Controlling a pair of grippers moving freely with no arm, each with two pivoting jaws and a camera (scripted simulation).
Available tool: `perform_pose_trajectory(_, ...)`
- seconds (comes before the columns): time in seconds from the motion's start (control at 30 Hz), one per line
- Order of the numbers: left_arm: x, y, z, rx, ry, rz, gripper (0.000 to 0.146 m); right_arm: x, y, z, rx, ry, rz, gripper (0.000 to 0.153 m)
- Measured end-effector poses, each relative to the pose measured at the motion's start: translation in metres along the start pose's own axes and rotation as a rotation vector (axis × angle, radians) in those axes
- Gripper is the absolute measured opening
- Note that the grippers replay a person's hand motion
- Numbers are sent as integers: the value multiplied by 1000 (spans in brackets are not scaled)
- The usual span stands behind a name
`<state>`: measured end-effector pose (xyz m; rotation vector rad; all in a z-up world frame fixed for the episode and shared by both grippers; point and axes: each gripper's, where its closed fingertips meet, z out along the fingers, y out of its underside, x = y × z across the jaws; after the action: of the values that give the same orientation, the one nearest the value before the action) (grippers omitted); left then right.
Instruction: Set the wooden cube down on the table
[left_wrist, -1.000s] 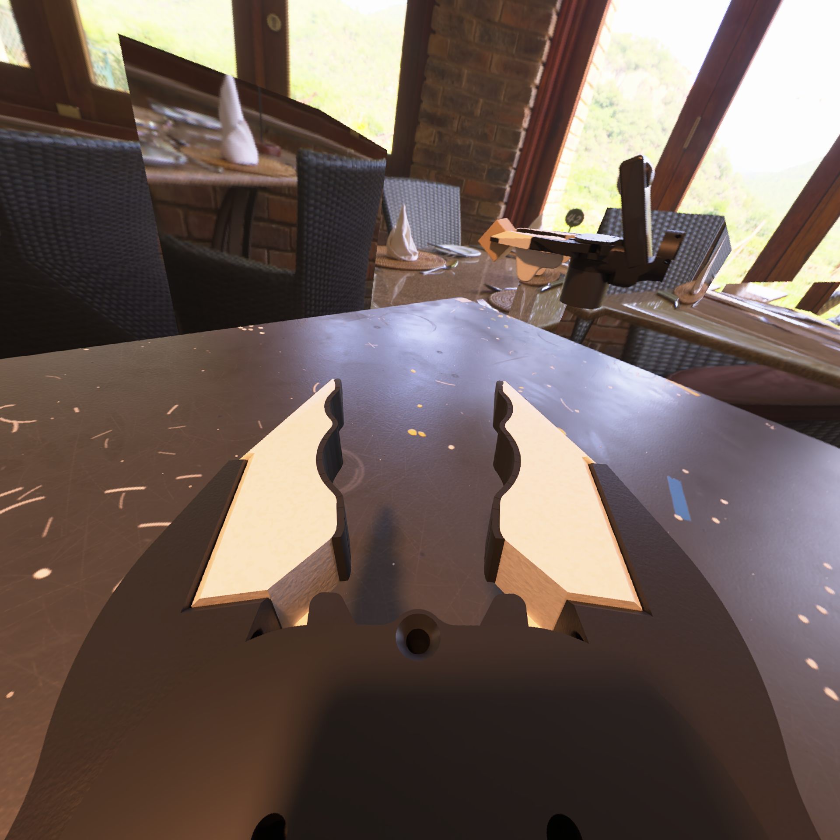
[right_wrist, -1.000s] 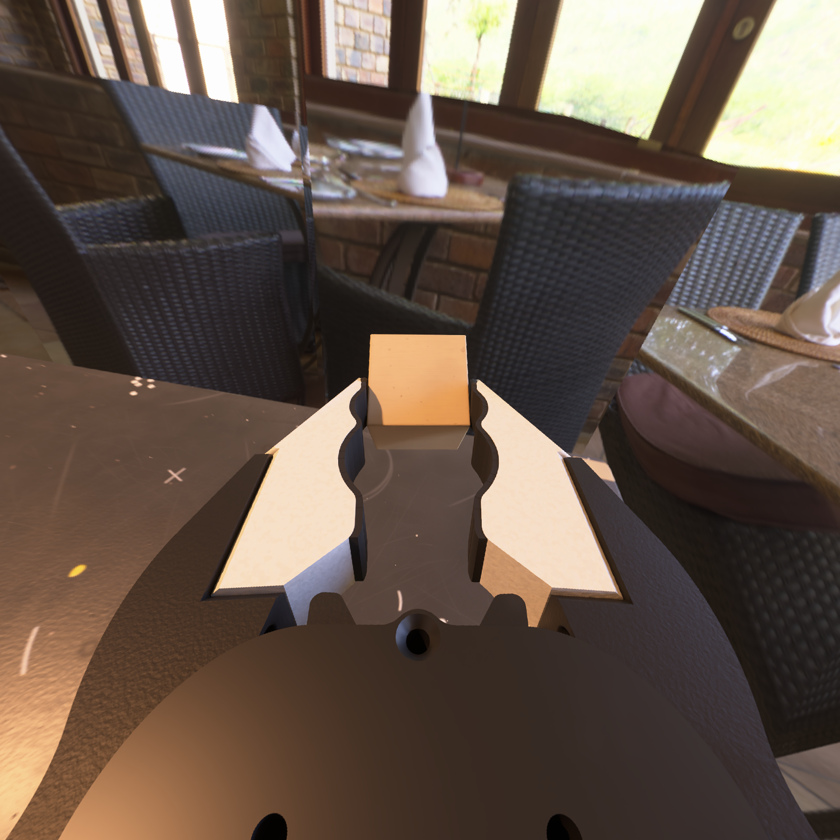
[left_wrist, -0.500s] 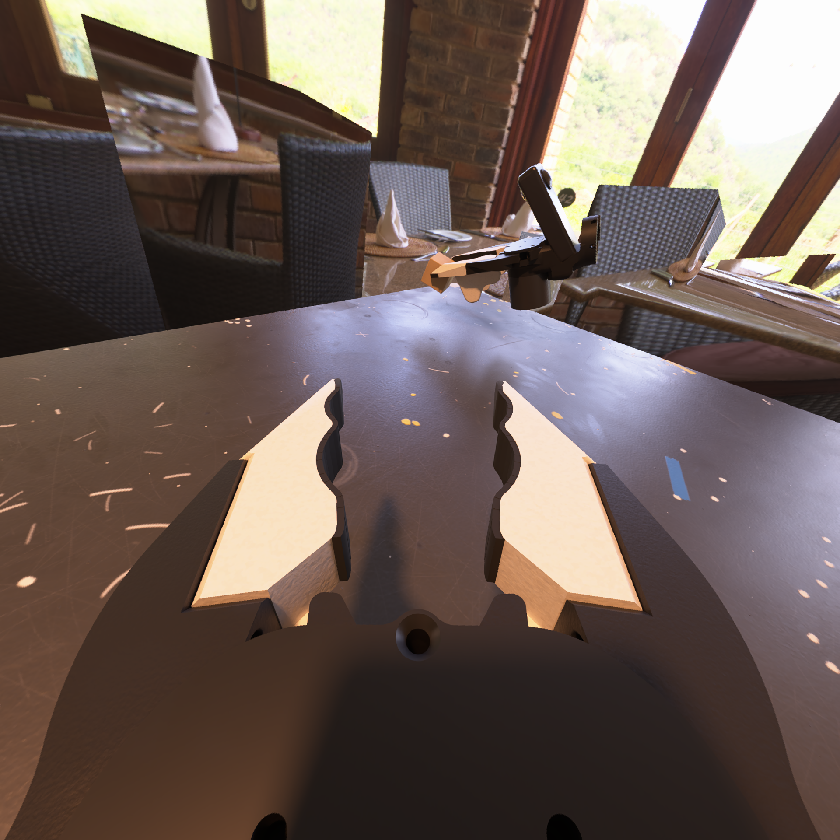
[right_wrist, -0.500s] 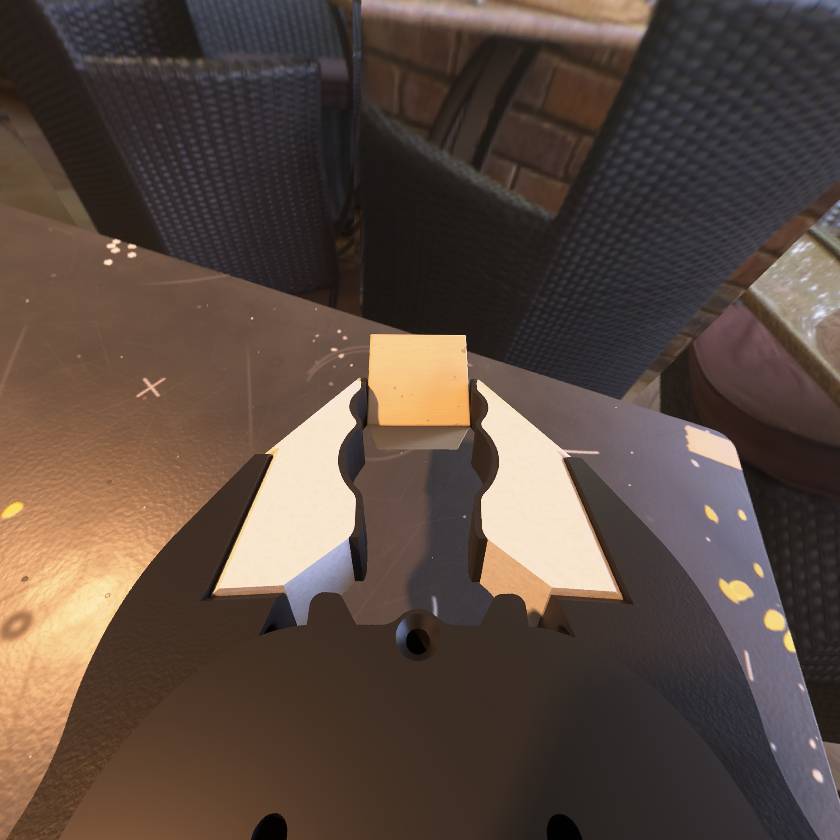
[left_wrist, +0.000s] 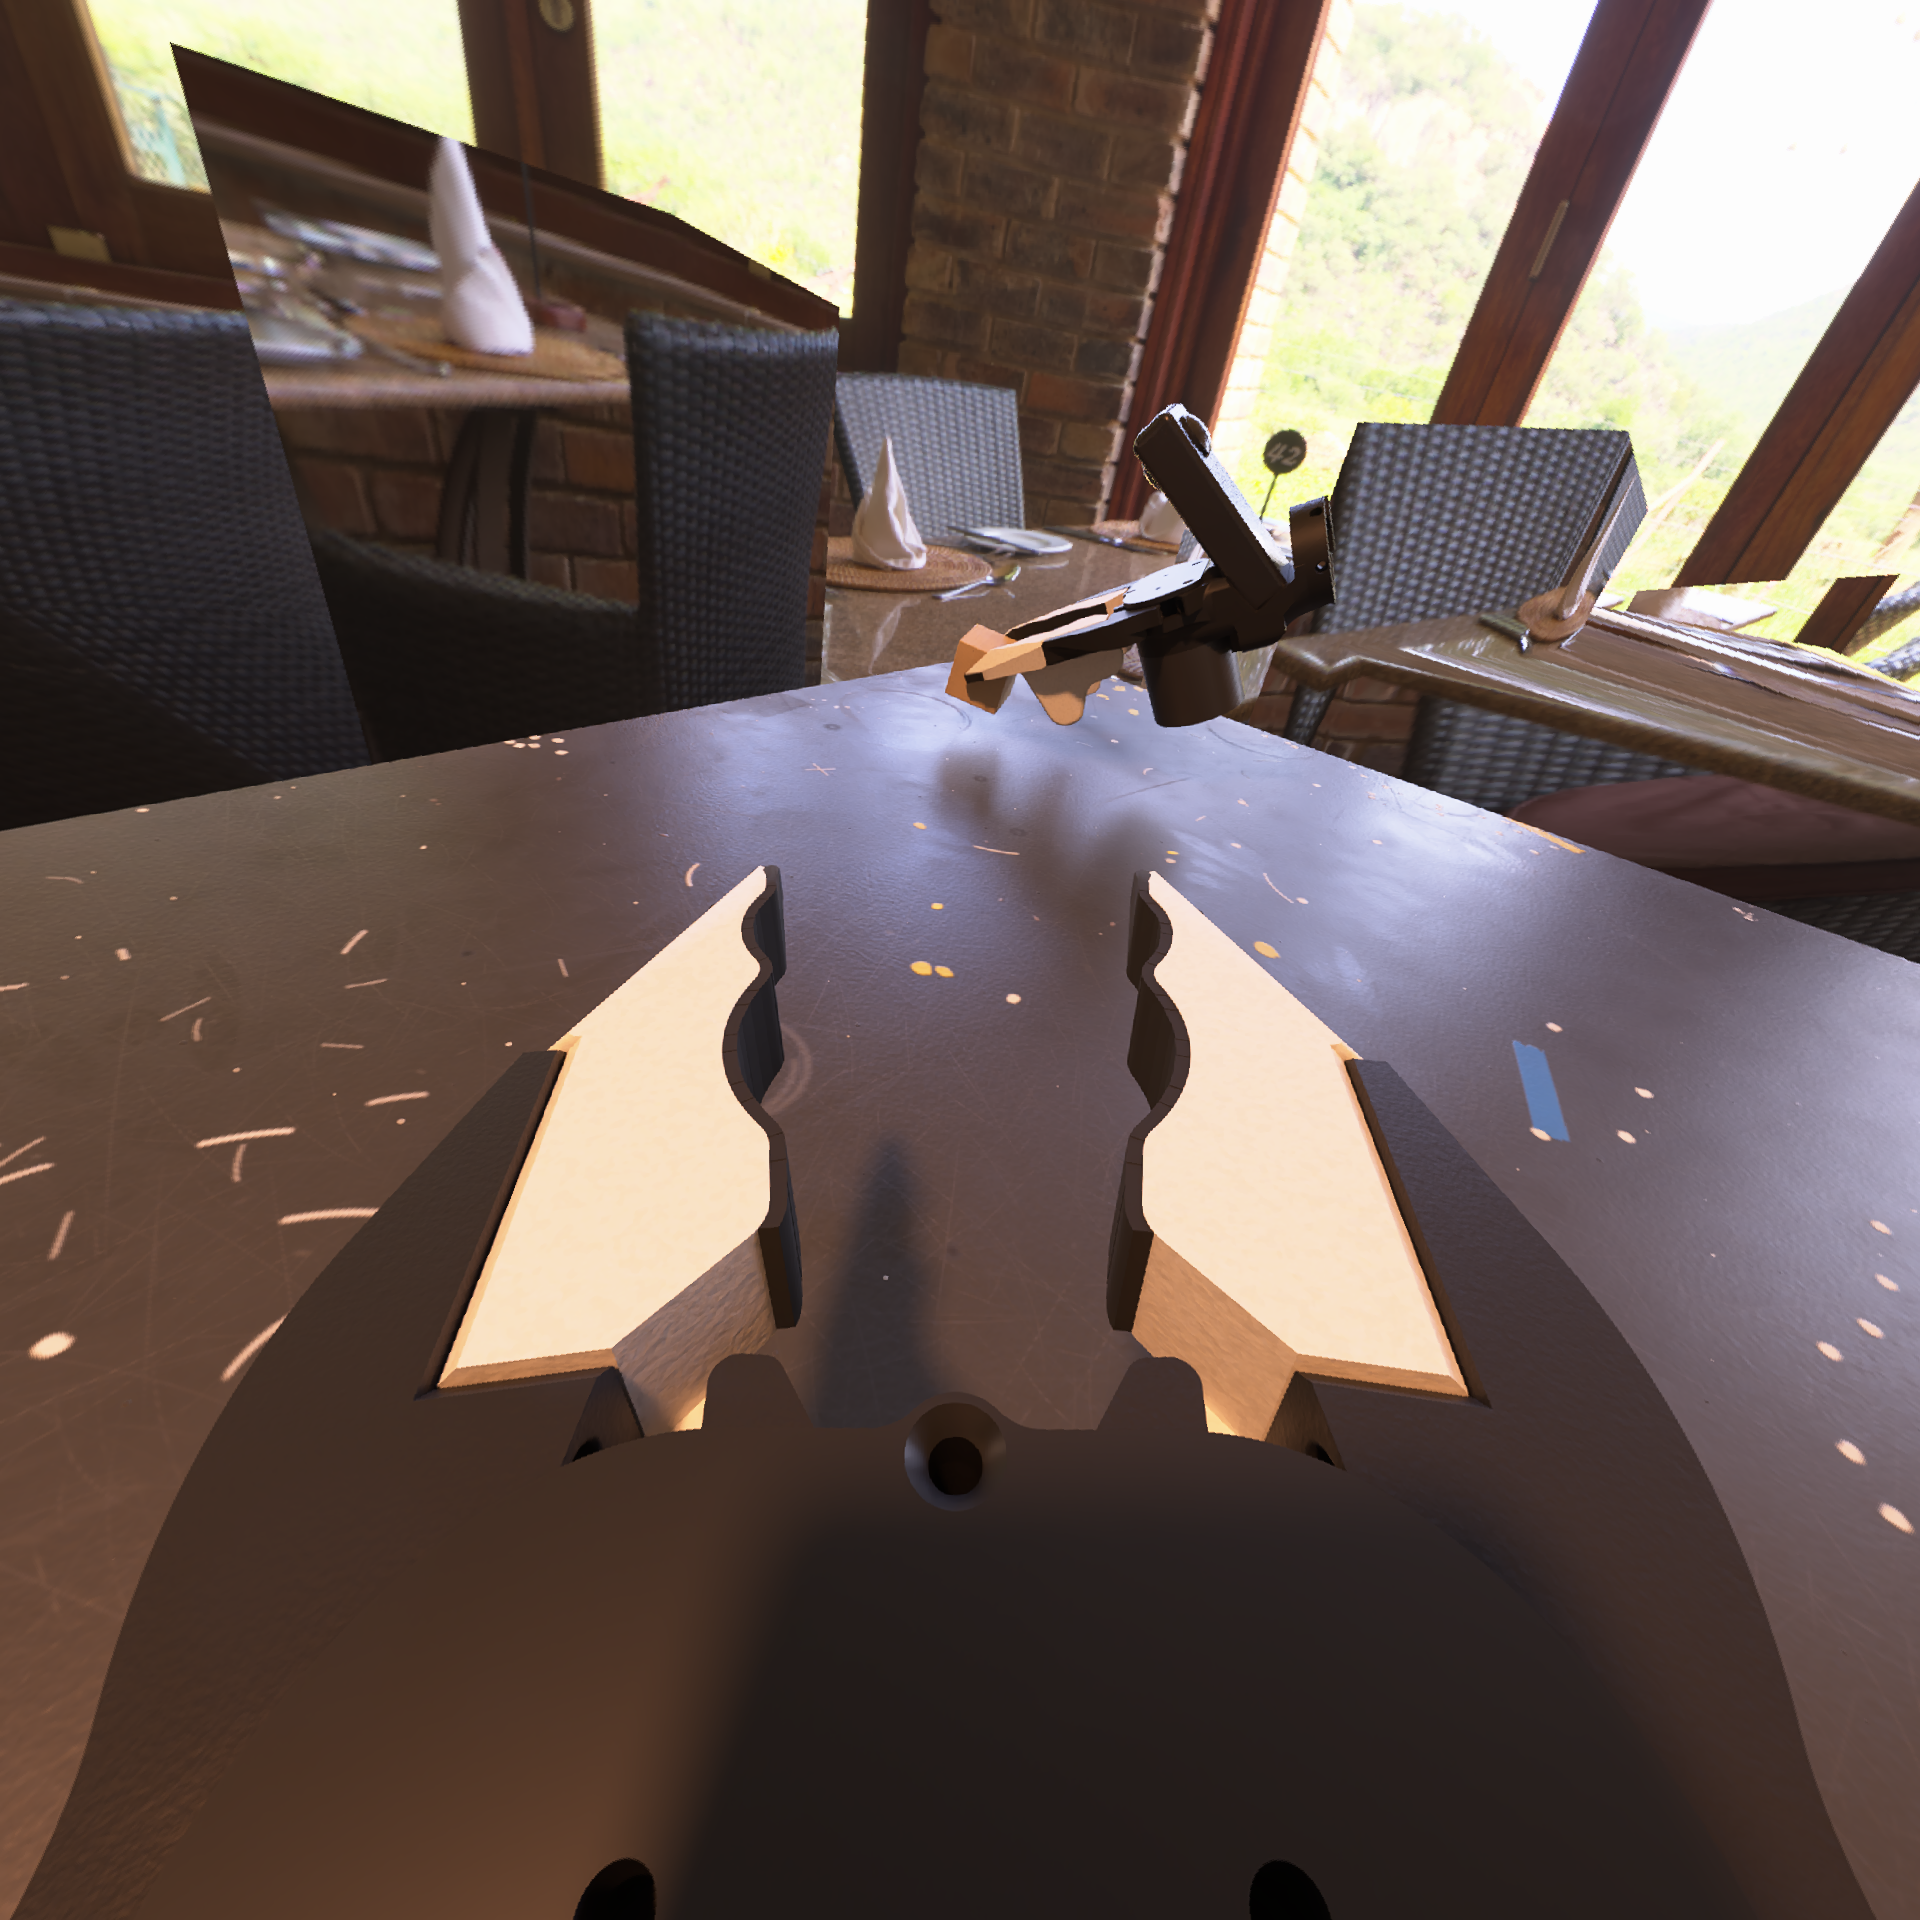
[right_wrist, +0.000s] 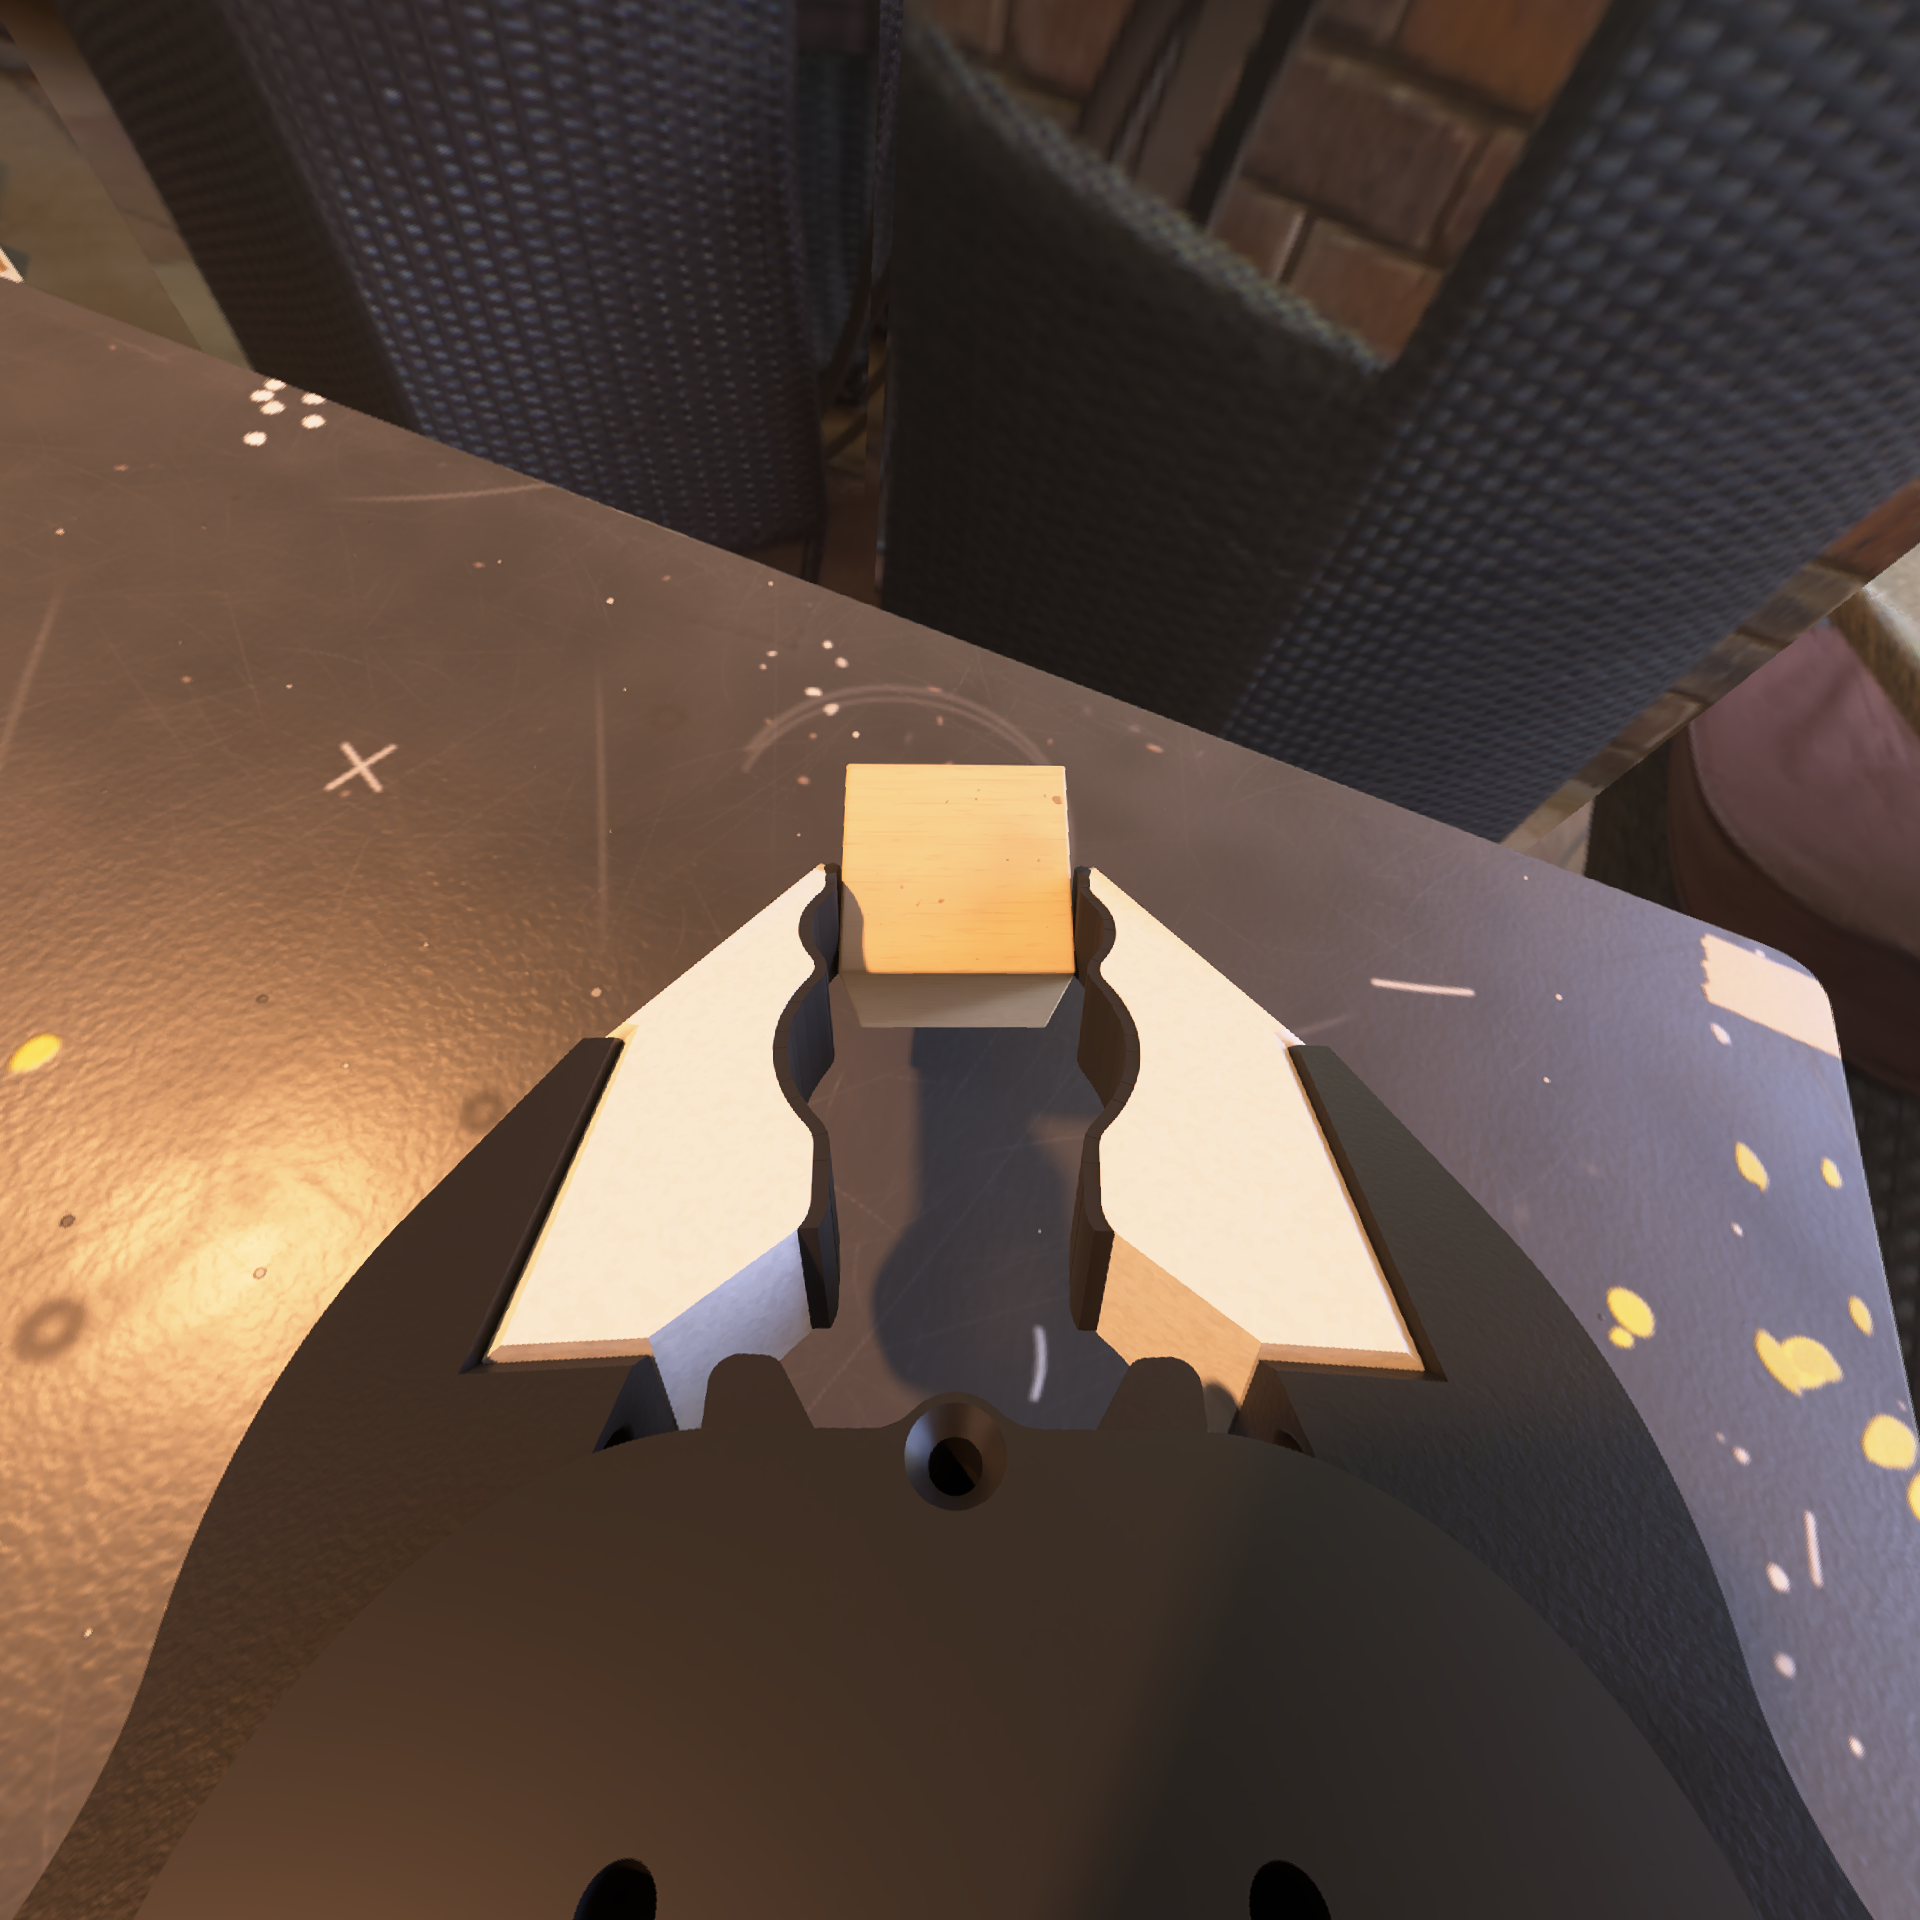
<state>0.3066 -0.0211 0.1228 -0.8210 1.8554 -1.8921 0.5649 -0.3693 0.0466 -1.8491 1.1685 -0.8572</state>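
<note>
My right gripper (right_wrist: 956, 883) is shut on the wooden cube (right_wrist: 956, 873), a light orange-brown block pinched between its fingertips. It is tilted down over the far part of the dark speckled table (right_wrist: 312, 935) and holds the cube above it. In the left wrist view the right gripper (left_wrist: 987, 670) hangs just above the table's far edge with the cube (left_wrist: 971, 657) at its tip. My left gripper (left_wrist: 954, 894) is open and empty, low over the table (left_wrist: 416, 987).
Dark wicker chairs (right_wrist: 1195, 364) stand just past the table's far edge. The table's rounded corner (right_wrist: 1766, 987) lies to the right of the cube. A blue tape mark (left_wrist: 1538, 1091) is on the table. Other set tables (left_wrist: 1610, 675) stand behind.
My right gripper has tilted downward and sunk toward the table, moving left and nearer over the far edge, with the cube still gripped. The left gripper has barely moved.
</note>
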Motion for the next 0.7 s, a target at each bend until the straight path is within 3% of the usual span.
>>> perform_pose_trajectory(0.47,1,-2,0,7,5,0,67,-2,19,-7,-93,-68,77,44)
perform_pose_trajectory(0.7,2,-3,-1,14,5,0,67,-1,31,-10,-157,-73,33,44)
